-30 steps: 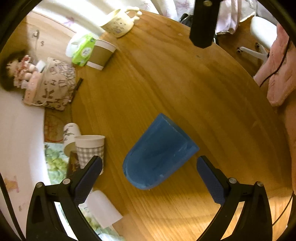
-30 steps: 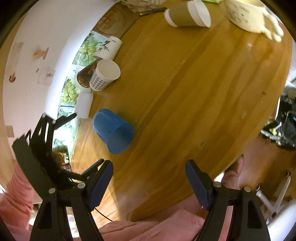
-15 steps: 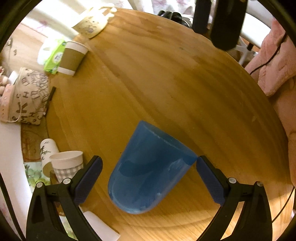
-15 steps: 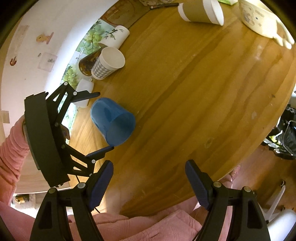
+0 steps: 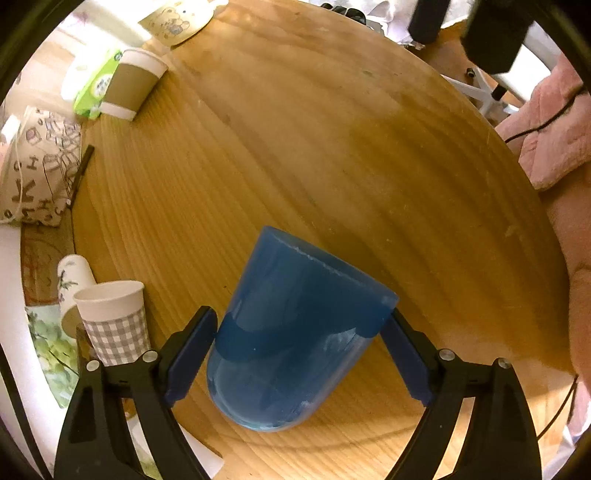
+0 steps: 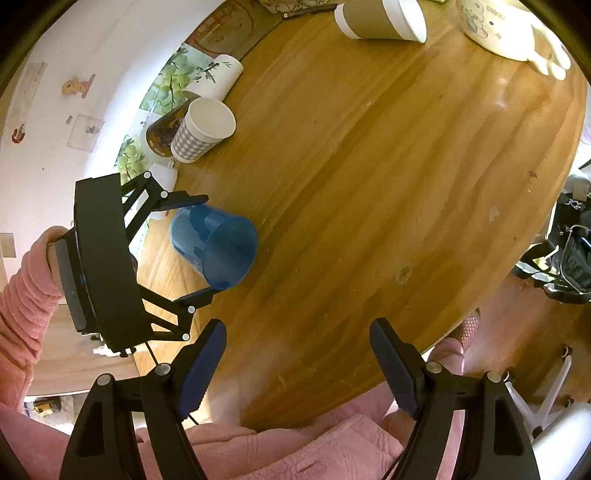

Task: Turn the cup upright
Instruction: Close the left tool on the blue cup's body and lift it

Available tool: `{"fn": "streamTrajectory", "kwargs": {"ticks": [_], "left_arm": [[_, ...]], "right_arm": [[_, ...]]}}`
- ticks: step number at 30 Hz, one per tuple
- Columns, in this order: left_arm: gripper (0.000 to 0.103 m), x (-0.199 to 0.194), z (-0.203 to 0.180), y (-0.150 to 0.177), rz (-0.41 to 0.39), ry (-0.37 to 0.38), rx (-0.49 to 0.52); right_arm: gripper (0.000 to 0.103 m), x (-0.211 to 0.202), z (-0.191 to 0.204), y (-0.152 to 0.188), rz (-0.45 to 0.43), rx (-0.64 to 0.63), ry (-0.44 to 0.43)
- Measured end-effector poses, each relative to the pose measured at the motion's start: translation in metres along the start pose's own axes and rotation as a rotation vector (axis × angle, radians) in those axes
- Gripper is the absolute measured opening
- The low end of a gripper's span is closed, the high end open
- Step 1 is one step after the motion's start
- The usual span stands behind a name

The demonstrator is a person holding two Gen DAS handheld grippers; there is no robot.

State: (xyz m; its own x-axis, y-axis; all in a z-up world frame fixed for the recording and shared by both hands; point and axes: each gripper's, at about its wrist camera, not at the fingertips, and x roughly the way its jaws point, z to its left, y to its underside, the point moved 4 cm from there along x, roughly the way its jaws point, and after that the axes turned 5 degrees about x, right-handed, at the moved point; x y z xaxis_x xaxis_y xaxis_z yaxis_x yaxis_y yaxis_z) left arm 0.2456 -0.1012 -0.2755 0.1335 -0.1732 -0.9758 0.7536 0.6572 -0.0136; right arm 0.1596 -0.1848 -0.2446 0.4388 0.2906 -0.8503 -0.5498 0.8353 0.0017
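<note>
A translucent blue plastic cup [image 5: 295, 325] lies on its side on the round wooden table [image 5: 332, 166], base toward me and mouth pointing away. My left gripper [image 5: 301, 350] is open with one finger on each side of the cup, close to its walls. In the right wrist view the cup [image 6: 214, 247] shows between the left gripper's fingers [image 6: 184, 201], mouth facing right. My right gripper [image 6: 297, 363] is open and empty, over the table's near edge, apart from the cup.
A checked paper cup [image 5: 114, 321] stands upright just left of the left gripper, with a white cup [image 5: 72, 273] lying behind it. A brown paper cup [image 5: 133, 86], tissue pack [image 5: 96, 86], patterned pouch [image 5: 37, 177] and cream mug [image 5: 177, 20] sit at the far side.
My left gripper has moved forward until its fingers straddle the blue cup and has narrowed around it. The right gripper has stayed open and shifted only slightly.
</note>
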Motion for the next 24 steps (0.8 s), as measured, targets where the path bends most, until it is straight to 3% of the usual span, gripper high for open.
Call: {"fn": "streamTrajectory", "kwargs": {"ticks": [5, 11, 24], "left_arm": [[0.090, 0.000, 0.012, 0.003, 0.011, 0.100, -0.136], [0.089, 0.004, 0.035, 0.009, 0.022, 0.264, -0.385], [0.087, -0.002, 0.042, 0.038, 0.056, 0.382, -0.824]], "right_arm": [[0.081, -0.002, -0.001, 0.002, -0.008, 0.008, 0.002], [0.081, -0.007, -0.004, 0.009, -0.025, 0.017, 0.005], [0.081, -0.019, -0.003, 0.023, -0.055, 0.013, -0.018]]}}
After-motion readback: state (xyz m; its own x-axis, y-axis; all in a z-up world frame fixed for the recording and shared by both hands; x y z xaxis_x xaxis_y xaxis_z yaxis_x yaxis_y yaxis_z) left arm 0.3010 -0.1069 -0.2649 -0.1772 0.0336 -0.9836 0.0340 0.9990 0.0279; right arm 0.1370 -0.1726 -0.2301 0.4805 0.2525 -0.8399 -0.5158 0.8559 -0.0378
